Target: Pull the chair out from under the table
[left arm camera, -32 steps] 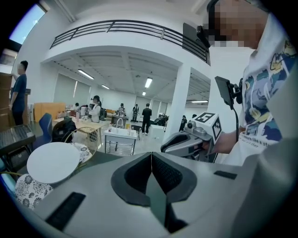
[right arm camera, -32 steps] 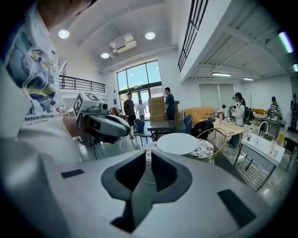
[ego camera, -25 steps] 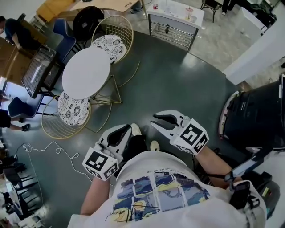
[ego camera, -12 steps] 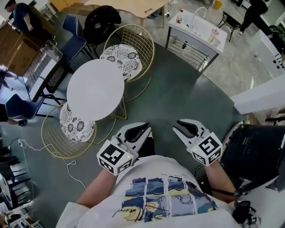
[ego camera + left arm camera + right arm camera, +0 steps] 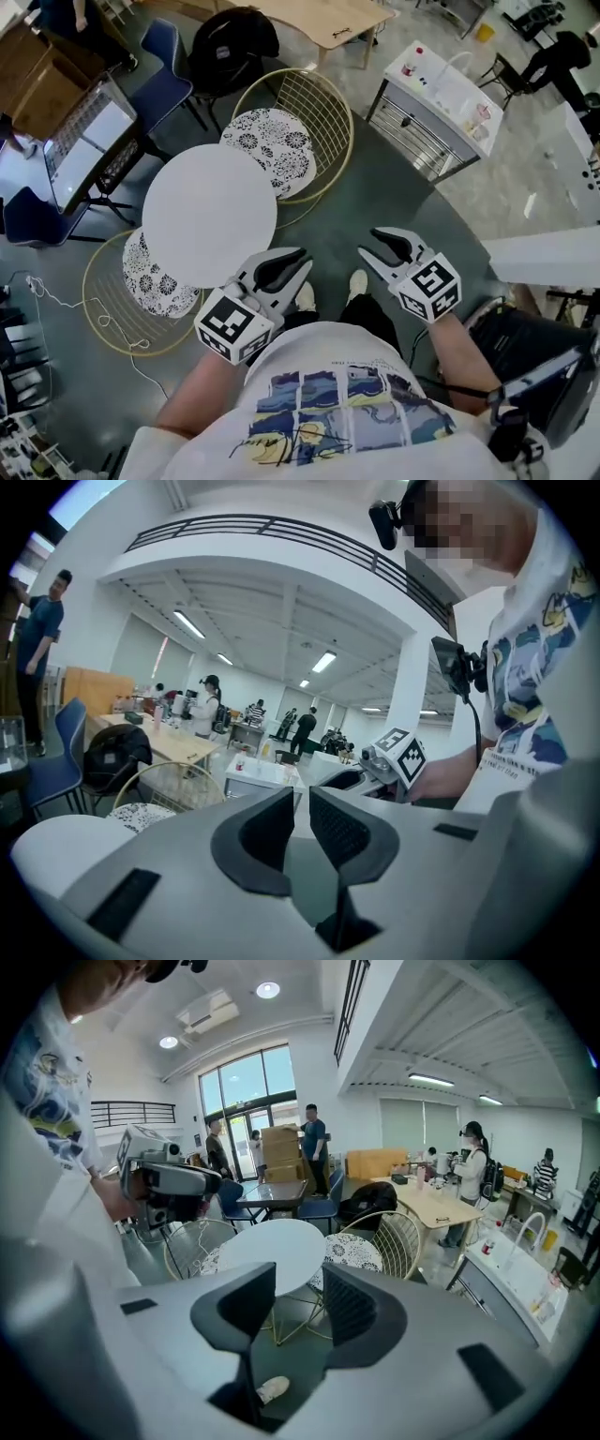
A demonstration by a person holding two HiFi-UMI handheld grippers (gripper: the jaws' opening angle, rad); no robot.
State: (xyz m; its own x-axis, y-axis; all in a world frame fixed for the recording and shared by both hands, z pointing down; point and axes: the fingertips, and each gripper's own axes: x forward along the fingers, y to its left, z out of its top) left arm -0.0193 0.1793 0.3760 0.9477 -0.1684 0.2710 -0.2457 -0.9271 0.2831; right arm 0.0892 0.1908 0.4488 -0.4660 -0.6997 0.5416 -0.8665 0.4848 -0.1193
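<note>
A round white table (image 5: 211, 214) stands on the dark floor with two gold wire chairs at it. One chair (image 5: 314, 103) with a patterned cushion (image 5: 270, 139) is on its far side. The other chair (image 5: 108, 300) sits at its near left, its cushion (image 5: 150, 274) partly under the tabletop. My left gripper (image 5: 298, 264) hangs beside the table's near edge with a narrow gap between its jaws and nothing in it. My right gripper (image 5: 375, 246) is over bare floor to the right, apart from both chairs; its jaws are opening and empty. The right gripper view faces the table (image 5: 274, 1249).
A white counter with a wire rack (image 5: 441, 103) stands at the back right, a wooden table (image 5: 328, 17) and a chair with a black bag (image 5: 230, 42) behind. A dark desk with a laptop (image 5: 84, 141) is at the left. A cable (image 5: 52, 295) lies on the floor.
Both grippers have come forward to the table, which now lies just ahead of the left one. The right gripper's jaws stand wider than before.
</note>
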